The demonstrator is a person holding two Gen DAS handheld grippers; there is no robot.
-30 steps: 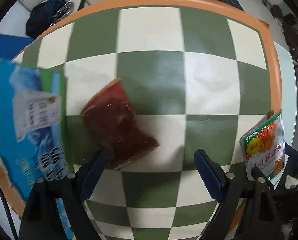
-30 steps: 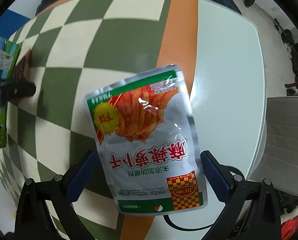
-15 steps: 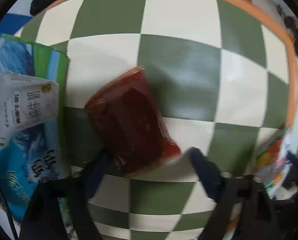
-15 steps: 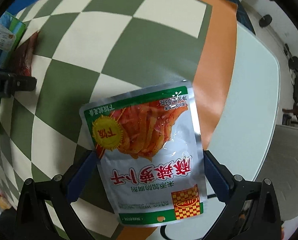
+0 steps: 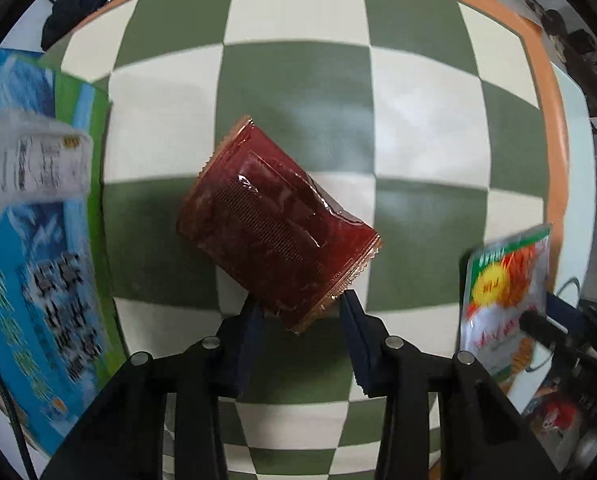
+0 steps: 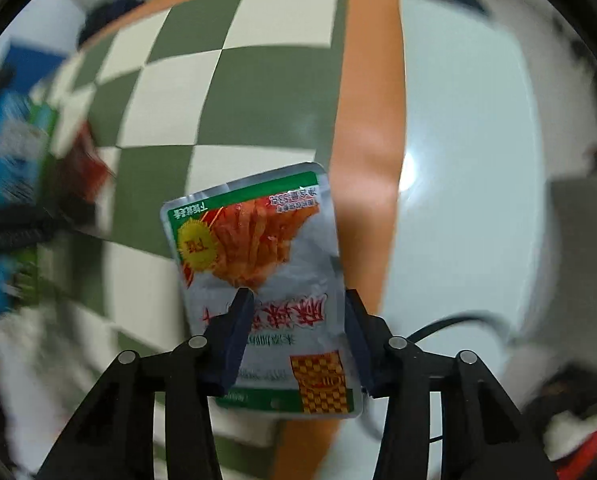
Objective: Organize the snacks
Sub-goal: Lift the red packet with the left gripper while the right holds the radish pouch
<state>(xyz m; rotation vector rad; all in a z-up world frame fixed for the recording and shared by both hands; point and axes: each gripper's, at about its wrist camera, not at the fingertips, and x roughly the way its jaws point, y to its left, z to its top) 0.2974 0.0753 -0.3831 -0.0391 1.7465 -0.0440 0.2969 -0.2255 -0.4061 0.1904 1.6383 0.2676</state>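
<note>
Two snack packs, one per tongs. Left tongs (image 5: 300,306) point down at the green-and-cream checkered mat (image 5: 414,128) on the desk (image 6: 466,168) — jaws closing, with the near crimped edge of the dark red translucent snack pouch (image 5: 276,228) between them; pads sit at its corners, and the pouch lies diagonal on the mat. Left of it, at the mat's edge, is a blue-and-green printed carton (image 5: 38,240) with a small white sachet (image 5: 34,164) on top. At far right of that view the other tongs show, blurred, with the second pack.

Right tongs (image 6: 298,308) — jaws closing on the silver-and-green foil snack pack with orange strips printed on it (image 6: 258,248). Pads press both long edges of its lower half; the foil is buckled between them. Pack hangs over the mat's orange border (image 6: 370,128), beside the bare white desk surface. A black cable (image 6: 450,322) lies on the desk just right of the tongs. Left side of this view is motion-blurred; red pouch and carton are just recognisable there.
</note>
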